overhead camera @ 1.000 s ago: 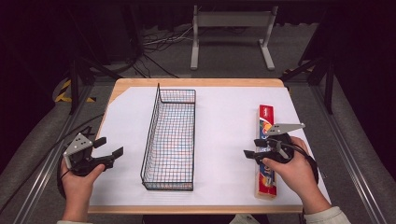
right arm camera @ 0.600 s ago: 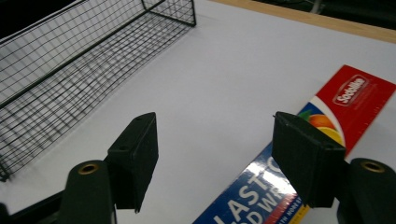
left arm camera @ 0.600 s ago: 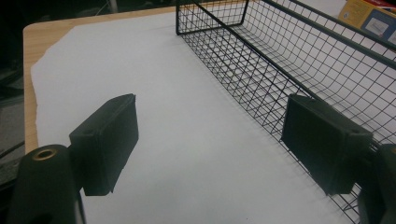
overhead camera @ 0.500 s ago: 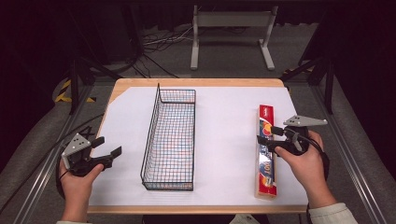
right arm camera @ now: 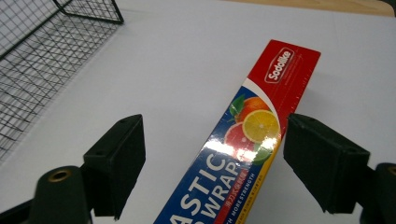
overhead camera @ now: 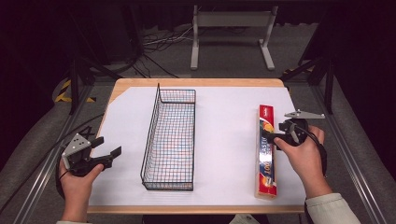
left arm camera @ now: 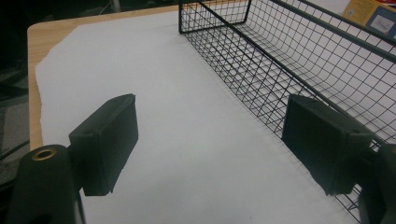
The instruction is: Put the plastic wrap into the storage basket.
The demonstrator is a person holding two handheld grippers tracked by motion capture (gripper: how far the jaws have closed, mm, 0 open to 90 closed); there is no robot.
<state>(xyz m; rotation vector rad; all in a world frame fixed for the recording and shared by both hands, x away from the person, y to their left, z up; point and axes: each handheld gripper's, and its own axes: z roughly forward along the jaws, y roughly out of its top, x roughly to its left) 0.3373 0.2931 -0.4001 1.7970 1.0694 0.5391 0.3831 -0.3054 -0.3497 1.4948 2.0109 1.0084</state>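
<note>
A long red and blue plastic wrap box [overhead camera: 266, 161] lies flat on the white sheet at the right, its length running away from me. My right gripper [overhead camera: 274, 136] sits at its right side near the far half. In the right gripper view the box [right arm camera: 247, 140] lies between the jaws, which have just been opening; the pads [right arm camera: 322, 161] stand clear of it. A black wire basket [overhead camera: 171, 135], with nothing in it, stands in the middle of the table. My left gripper [overhead camera: 106, 154] rests at the front left, open with nothing held, pointing at the basket [left arm camera: 299, 56].
The white sheet [overhead camera: 224, 121] covers most of the wooden table [overhead camera: 196, 82]. Metal rails run along both sides. Beyond the far edge are cables and a grey stand [overhead camera: 231, 32] on the floor.
The right hand has shifted to the right and a little away from me beside the box, and its jaws have spread wider. The box, basket and left hand have stayed put.
</note>
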